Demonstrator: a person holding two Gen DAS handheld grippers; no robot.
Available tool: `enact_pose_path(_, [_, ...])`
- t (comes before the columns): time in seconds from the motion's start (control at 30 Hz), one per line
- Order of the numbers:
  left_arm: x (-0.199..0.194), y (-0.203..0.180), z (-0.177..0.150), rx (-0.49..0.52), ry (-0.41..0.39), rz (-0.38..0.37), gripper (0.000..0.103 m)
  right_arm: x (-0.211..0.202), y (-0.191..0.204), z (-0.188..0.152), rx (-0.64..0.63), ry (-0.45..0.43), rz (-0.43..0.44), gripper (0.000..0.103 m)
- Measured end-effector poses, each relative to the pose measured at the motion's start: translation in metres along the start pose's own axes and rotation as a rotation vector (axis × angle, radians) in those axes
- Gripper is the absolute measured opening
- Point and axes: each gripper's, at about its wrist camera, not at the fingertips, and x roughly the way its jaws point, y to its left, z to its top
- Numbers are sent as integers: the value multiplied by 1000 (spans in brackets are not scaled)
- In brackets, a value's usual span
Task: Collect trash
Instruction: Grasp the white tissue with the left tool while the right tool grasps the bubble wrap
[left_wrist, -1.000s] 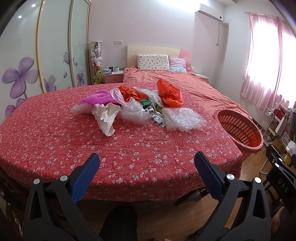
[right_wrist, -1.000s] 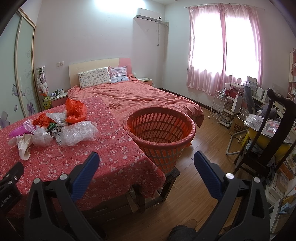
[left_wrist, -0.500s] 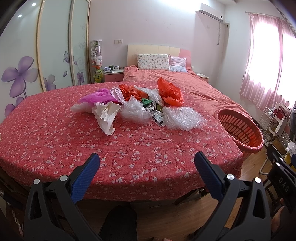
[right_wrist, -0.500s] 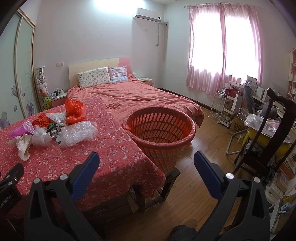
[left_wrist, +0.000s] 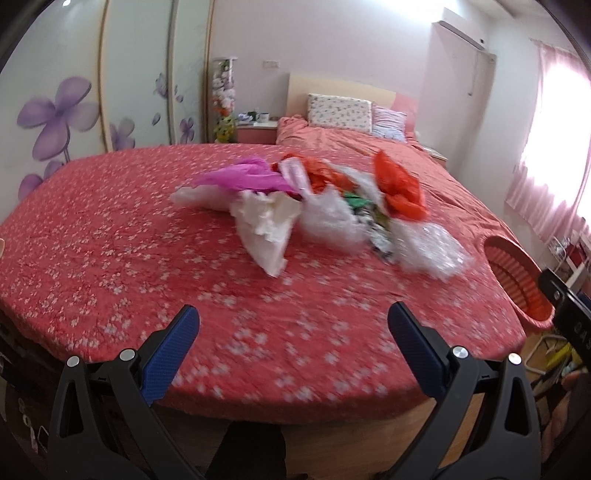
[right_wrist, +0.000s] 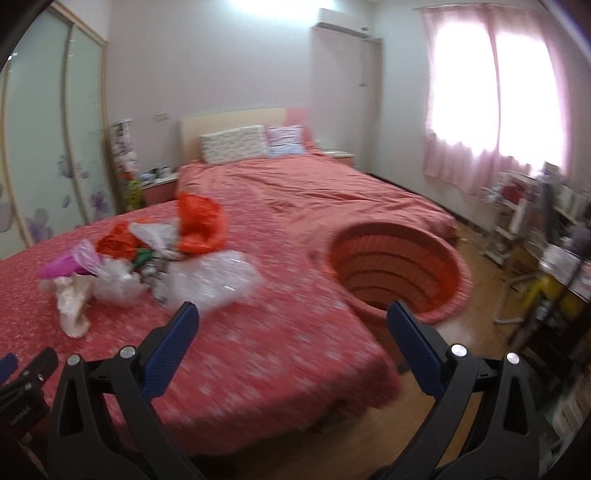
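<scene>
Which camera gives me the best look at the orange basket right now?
The right wrist view: the orange basket shows its whole rim and empty inside beside the table. The left wrist view catches only part of it at the right edge.

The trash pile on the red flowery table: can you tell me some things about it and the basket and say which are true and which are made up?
1. The left hand-held gripper is squeezing a bag. False: its jaws are wide open and hold nothing.
2. The orange basket already has trash in it. False: what shows of its inside is bare.
3. The clear bubble wrap lies at the edge of the pile nearest the basket. True.
4. A crumpled white paper lies on the tablecloth. True.
5. The right hand-held gripper is open. True.
6. The red plastic bag is on the floor. False: it sits on the table, in the pile.
</scene>
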Motion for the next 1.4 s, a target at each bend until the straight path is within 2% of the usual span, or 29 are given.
enact_pose_path(0.2, [22, 33, 22, -61, -8, 9, 101, 65, 49, 23, -40, 60, 98, 84])
enact_pose_path(0.23, [24, 38, 25, -71, -9, 12, 101, 77, 56, 25, -44, 76, 108, 79])
enact_pose_path(0.27, [26, 40, 27, -78, -9, 15, 101, 91, 65, 27, -51, 95, 104, 74])
enact_pose_path(0.43, [40, 56, 33, -117, -1, 14, 101, 143, 85, 27, -44, 205, 78, 61])
enact_pose_path(0.47, [42, 58, 34, -119, 0, 12, 101, 154, 88, 25, -45, 236, 68, 55])
enact_pose_path(0.5, [44, 59, 34, -119, 4, 8, 101, 159, 88, 21, -48, 257, 66, 51])
enact_pose_path(0.57, [49, 60, 36, -120, 13, -12, 101, 166, 86, 11, -51, 290, 64, 36])
enact_pose_path(0.6, [51, 60, 36, -121, 15, -21, 101, 162, 85, 8, -63, 279, 59, 32])
enact_pose_path(0.67, [55, 58, 39, -123, 15, -35, 101, 159, 86, 3, -99, 259, 58, 18])
enact_pose_path(0.83, [67, 45, 49, -107, 13, -43, 99, 142, 69, 7, -74, 216, 62, 12])
enact_pose_path(0.9, [76, 41, 54, -93, 27, -41, 91, 133, 61, 11, -61, 195, 62, 12])
enact_pose_path(1.07, [101, 34, 56, -64, 105, -27, 78, 123, 48, 15, -62, 183, 58, 12])
enact_pose_path(1.2, [113, 36, 53, -59, 165, -63, 51, 119, 41, 16, -57, 183, 60, 12])
enact_pose_path(1.23, [113, 36, 53, -60, 168, -73, 43, 117, 40, 16, -56, 181, 60, 12])
enact_pose_path(1.3, [108, 37, 53, -56, 153, -82, 35, 112, 37, 17, -52, 173, 60, 12])
enact_pose_path(1.33, [103, 36, 54, -50, 139, -86, 28, 110, 35, 18, -51, 168, 60, 12])
enact_pose_path(1.4, [97, 34, 58, -42, 118, -89, 25, 105, 33, 20, -47, 160, 61, 12])
